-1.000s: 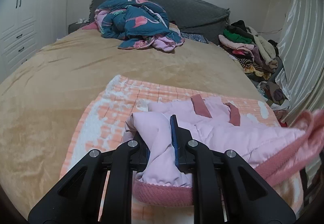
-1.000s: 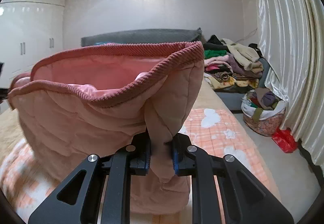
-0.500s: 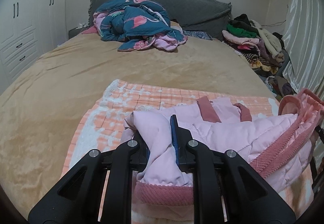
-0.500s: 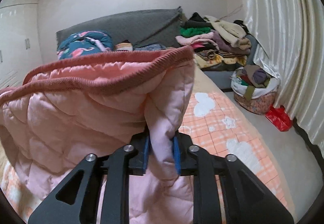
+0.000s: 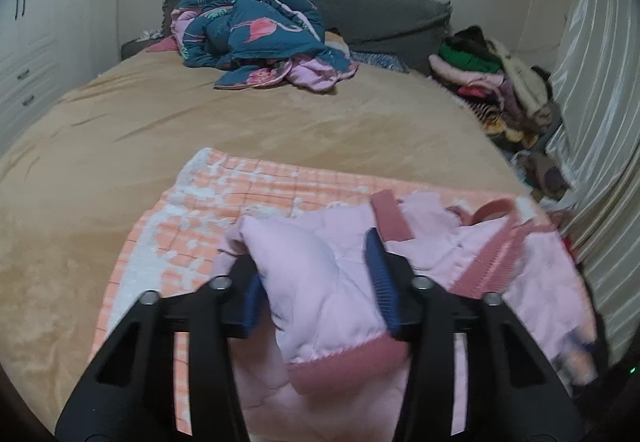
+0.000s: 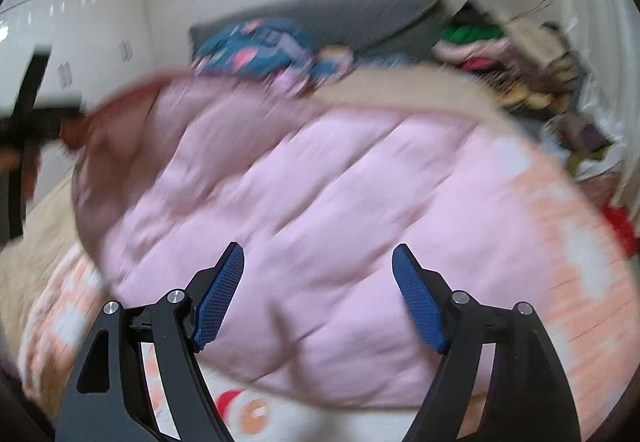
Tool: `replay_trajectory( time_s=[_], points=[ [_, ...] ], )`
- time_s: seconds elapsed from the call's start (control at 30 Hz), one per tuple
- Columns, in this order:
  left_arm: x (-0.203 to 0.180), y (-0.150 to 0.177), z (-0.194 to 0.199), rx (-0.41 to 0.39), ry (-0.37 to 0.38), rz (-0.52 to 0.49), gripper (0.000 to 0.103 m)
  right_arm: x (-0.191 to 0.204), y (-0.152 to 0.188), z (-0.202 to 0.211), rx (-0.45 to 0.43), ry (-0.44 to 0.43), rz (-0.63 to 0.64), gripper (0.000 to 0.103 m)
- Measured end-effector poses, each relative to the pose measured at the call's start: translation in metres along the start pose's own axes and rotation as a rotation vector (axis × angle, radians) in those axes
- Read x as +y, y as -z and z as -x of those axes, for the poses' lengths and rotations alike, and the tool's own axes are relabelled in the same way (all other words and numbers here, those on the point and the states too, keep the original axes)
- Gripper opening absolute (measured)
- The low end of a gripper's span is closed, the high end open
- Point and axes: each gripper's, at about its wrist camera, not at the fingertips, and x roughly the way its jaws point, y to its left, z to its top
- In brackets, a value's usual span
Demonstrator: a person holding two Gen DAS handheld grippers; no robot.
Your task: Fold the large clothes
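A pale pink quilted jacket point(image 5: 472, 266) with dusty-rose ribbed trim lies on an orange-and-white checked blanket point(image 5: 224, 202) on the bed. My left gripper point(image 5: 316, 282) has its jaws spread apart, with a fold of the jacket's hem lying loosely between the blue pads. In the blurred right wrist view the jacket point(image 6: 320, 210) lies spread below my right gripper point(image 6: 318, 266), which is wide open and empty just above it. The left gripper shows at that view's left edge point(image 6: 28, 114).
The tan bedspread point(image 5: 200, 122) stretches to a grey headboard point(image 5: 360, 14) with a crumpled teal flamingo quilt point(image 5: 256, 34). A heap of clothes point(image 5: 500, 82) sits right of the bed beside a shiny curtain point(image 5: 592, 122). White wardrobes point(image 5: 40, 22) stand left.
My right gripper has opened and dropped the jacket's hem, which fell flat onto the blanket. My left gripper's jaws have spread apart from their shut grip on the fold.
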Motion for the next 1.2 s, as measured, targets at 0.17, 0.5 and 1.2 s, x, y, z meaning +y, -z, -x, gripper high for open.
replay_trajectory(
  time_s=[0.17,0.5,1.2],
  points=[
    [-0.006,-0.008,0.033,-0.083,0.024,-0.010,0.080,0.018,0.013,-0.045,0.087,0.020,-0.008,0.081],
    [-0.011,-0.004,0.080,-0.180,-0.061,-0.098,0.092,0.003,-0.010,-0.017,0.012,-0.001,-0.106,0.080],
    [0.037,0.104,0.017,0.065,-0.096,-0.138,0.093,-0.118,0.035,0.055,0.015,0.211,-0.194,0.089]
  ],
)
